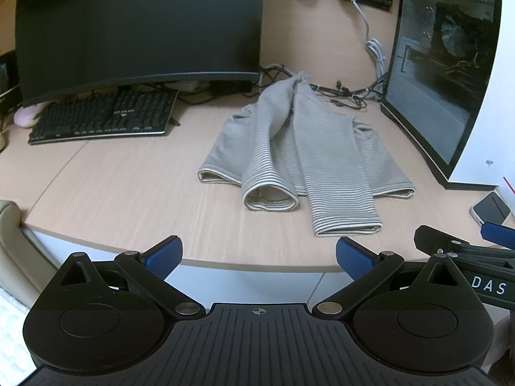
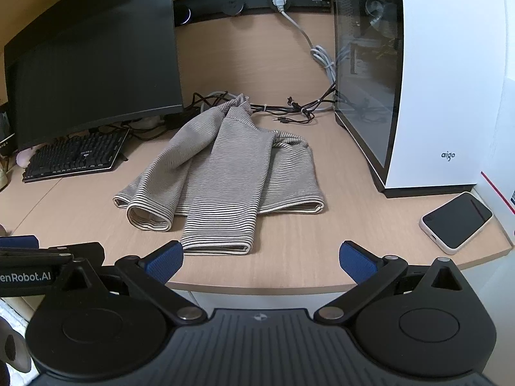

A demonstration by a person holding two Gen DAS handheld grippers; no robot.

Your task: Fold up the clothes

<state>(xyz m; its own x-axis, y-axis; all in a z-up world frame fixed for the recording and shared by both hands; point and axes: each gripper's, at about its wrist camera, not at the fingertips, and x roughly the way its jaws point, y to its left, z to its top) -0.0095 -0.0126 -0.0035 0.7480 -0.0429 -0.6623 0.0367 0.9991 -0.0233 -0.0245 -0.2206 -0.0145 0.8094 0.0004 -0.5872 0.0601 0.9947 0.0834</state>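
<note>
A grey-and-white striped long-sleeved top (image 1: 305,157) lies on the wooden desk (image 1: 128,199), both sleeves folded down over its body with the cuffs toward me; it also shows in the right wrist view (image 2: 225,177). My left gripper (image 1: 259,257) is open and empty, back at the desk's near edge, short of the cuffs. My right gripper (image 2: 260,260) is open and empty at the same edge, its left finger just short of the right sleeve's cuff (image 2: 215,247). Each gripper shows at the other view's side.
A dark monitor (image 1: 138,29) and black keyboard (image 1: 103,119) stand left of the top. A white PC case (image 2: 418,80) stands at the right, a phone (image 2: 457,222) in front of it. Cables (image 2: 289,111) lie behind the top.
</note>
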